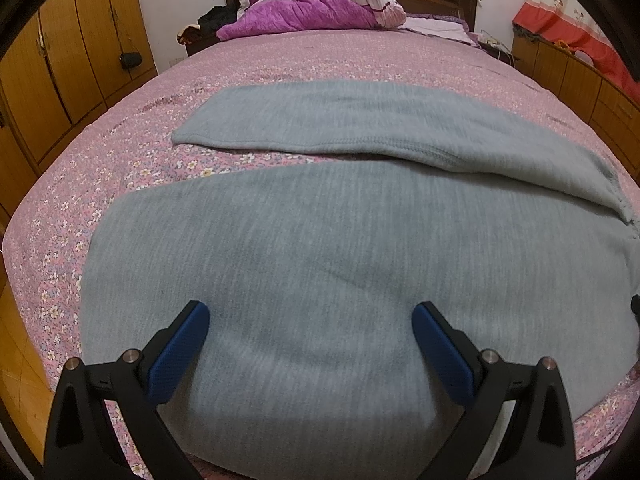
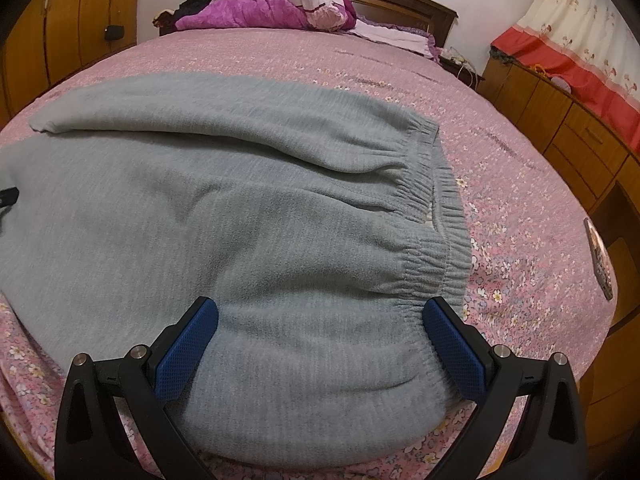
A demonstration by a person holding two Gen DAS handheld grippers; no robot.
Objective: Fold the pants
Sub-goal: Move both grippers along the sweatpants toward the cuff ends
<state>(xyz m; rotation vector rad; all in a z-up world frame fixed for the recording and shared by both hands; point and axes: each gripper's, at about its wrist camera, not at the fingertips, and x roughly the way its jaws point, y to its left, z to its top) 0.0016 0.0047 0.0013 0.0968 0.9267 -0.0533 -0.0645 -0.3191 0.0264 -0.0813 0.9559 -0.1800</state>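
Bed (image 1: 280, 60): fills both views, covered by a pink floral sheet, with a dark wooden headboard at the far end
Wardrobe (image 1: 60, 80): orange-brown wood, along the left of the bed
Low cabinets (image 2: 560, 128): same wood, along the right of the bed, under a red and cream curtain (image 2: 580, 40)
Quilt (image 1: 312, 4): purple and pale pink, bundled by the headboard
Pants (image 1: 320, 240): grey fleece, spread flat on the near part of the bed; legs run to the left and lie slightly apart, the elastic waistband (image 2: 436, 216) is at the right
Left gripper (image 1: 310, 322): jaws wide apart over the nearer leg, blue pads holding nothing
Right gripper (image 2: 320, 314): jaws wide apart over the near waist end, the right pad beside the waistband, nothing gripped
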